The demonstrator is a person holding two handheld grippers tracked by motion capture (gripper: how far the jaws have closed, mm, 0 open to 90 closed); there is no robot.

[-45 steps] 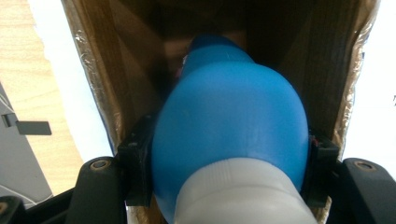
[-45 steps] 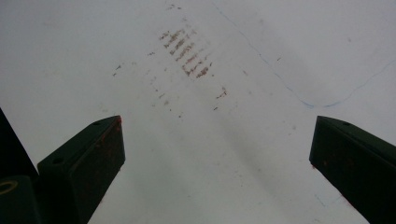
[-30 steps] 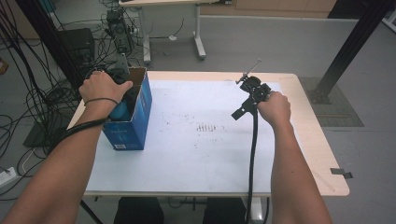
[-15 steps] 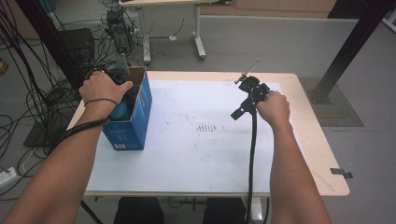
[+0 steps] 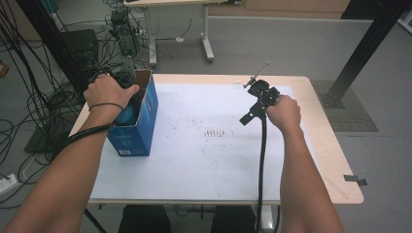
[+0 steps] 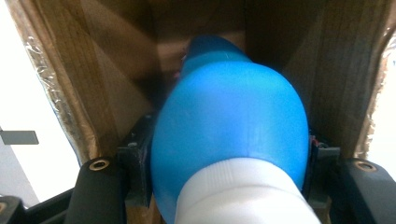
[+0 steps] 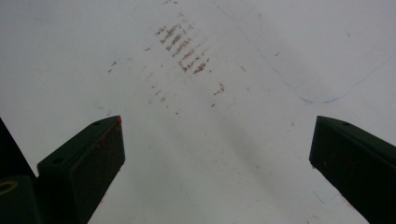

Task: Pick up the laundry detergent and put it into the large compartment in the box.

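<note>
Nothing has moved since before. Your left gripper [image 6: 224, 186] clamps the blue bottle [image 6: 229, 126] inside the box [image 5: 145, 114] for packing. Your right gripper [image 7: 217, 154] rests released over the surface [image 5: 204, 160].

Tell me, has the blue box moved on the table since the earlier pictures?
No. In the high view the blue box stands at the same spot by the left edge of the table, with the left gripper inside it as before.

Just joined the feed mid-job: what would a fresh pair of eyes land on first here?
First, the blue bottle with a white cap, clamped between the left gripper's jaws inside the open blue box at the table's left edge. Next, the right gripper, jaws wide apart and holding nothing, over the white table cover with its reddish-brown smudges.
</note>
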